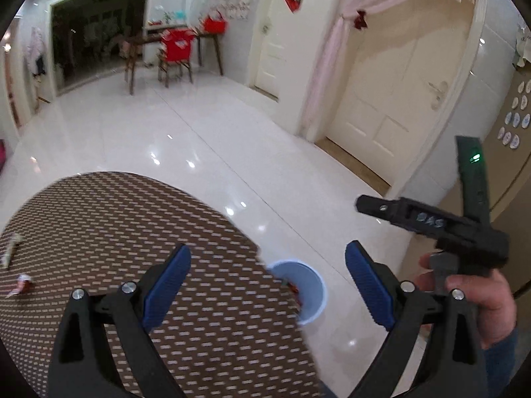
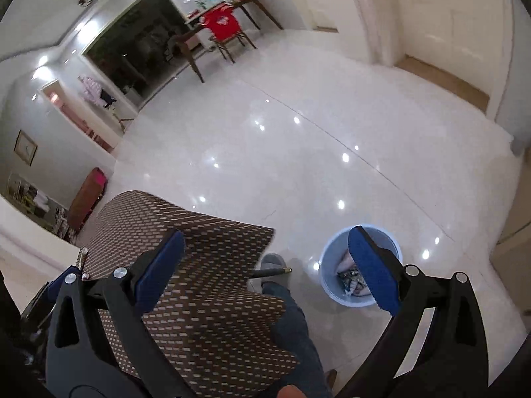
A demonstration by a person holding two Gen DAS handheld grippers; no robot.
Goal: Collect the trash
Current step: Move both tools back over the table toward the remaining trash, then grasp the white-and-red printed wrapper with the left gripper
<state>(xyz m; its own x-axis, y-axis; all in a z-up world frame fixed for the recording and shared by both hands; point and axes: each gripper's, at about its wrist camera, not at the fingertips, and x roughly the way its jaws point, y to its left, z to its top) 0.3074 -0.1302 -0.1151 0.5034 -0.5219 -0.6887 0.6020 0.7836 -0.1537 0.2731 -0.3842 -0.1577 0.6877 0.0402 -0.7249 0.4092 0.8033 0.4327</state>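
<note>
A light blue bin (image 2: 332, 285) stands on the white floor beside the table and holds several crumpled wrappers (image 2: 348, 277). In the left wrist view the bin (image 1: 307, 285) shows just past the table's edge. Two bits of trash lie on the brown patterned tablecloth (image 1: 132, 219) at the far left: a red and white wrapper (image 1: 23, 283) and a pale crumpled paper (image 1: 11, 247). My left gripper (image 1: 267, 290) is open and empty above the table's edge. My right gripper (image 2: 270, 268) is open and empty, high above the bin and table corner.
The right hand and its gripper body (image 1: 464, 232) show at the right of the left wrist view. The person's leg and slipper (image 2: 273, 262) stand between table and bin. A dining table with a red-covered chair (image 1: 176, 46) stands far back. Doors (image 1: 391, 99) are at the right.
</note>
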